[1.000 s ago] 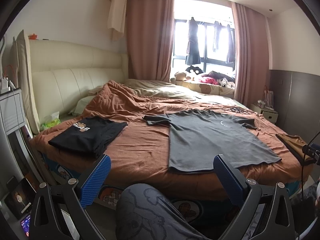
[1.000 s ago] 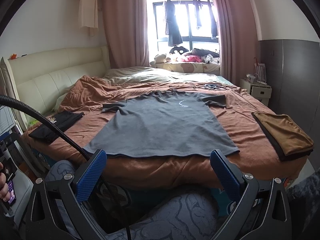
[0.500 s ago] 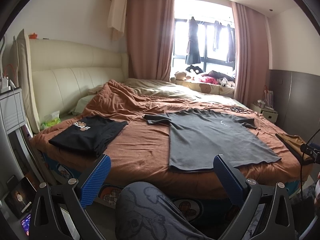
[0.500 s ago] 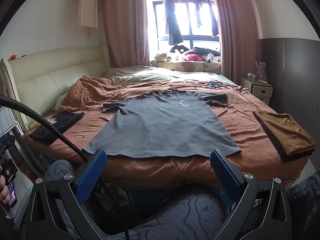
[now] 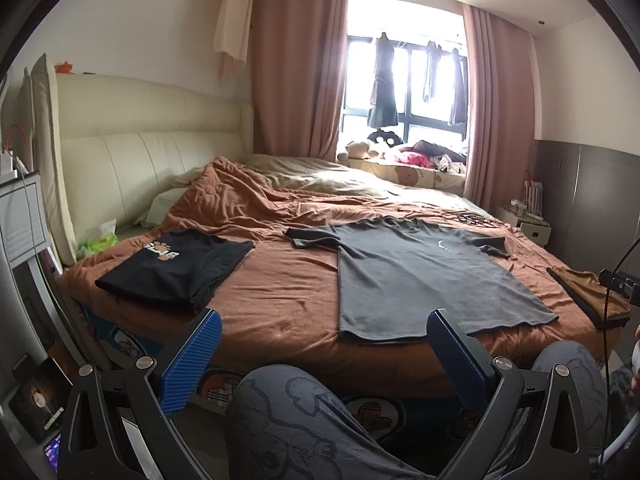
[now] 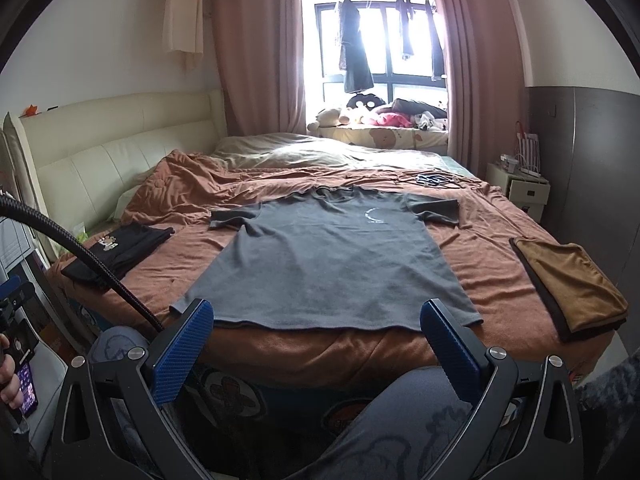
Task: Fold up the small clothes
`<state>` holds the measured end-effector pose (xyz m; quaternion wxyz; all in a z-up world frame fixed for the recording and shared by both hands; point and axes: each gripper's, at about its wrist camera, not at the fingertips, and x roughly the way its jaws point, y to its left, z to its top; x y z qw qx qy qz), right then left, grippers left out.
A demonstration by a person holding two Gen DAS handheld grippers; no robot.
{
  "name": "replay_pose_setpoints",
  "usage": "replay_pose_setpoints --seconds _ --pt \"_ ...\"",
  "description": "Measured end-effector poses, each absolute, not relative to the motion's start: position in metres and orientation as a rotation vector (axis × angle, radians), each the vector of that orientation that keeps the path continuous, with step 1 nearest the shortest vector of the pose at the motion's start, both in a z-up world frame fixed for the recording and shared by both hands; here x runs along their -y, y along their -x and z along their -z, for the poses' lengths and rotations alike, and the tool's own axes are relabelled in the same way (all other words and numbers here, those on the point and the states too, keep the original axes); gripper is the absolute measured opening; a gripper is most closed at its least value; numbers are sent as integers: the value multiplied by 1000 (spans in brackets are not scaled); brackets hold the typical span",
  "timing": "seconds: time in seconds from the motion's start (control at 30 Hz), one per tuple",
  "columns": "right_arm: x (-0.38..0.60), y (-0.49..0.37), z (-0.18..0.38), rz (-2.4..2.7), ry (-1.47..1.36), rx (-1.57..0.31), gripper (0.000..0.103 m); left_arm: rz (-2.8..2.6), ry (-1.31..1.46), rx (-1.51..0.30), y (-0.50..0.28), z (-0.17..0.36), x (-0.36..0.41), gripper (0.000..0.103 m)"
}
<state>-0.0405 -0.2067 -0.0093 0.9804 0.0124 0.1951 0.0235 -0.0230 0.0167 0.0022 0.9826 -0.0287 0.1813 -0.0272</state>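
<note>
Nearest, two grippers are held wide apart and empty above a person's patterned knees: the left gripper [image 5: 320,344] and the right gripper [image 6: 316,330]. Three garments are laid on the brown blanket [image 6: 480,264]. One grey T-shirt [image 6: 332,264] is spread flat, its hem at the near edge. A folded black shirt [image 5: 176,268] lies left, a folded tan garment [image 6: 572,284] right, bare blanket between them.
</note>
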Motion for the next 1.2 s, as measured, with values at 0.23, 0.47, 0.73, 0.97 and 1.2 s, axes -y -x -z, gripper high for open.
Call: replay_pose_setpoints --seconds 0.23,0.47,0.73,0.97,1.2 --pt "207 32 10 -66 -9 -395 103 61 54 -382 16 -6 -24 103" --pt "209 6 4 -95 -15 -391 103 54 68 -375 3 -17 -27 103" --pt "211 -55 8 -112 -46 -421 103 42 39 -379 -40 -17 -27 103" --pt "203 -109 4 -103 -42 -423 103 35 57 -432 -95 -9 -27 103" --pt "192 -159 11 -118 -23 -457 103 49 57 -469 -141 -5 -26 103"
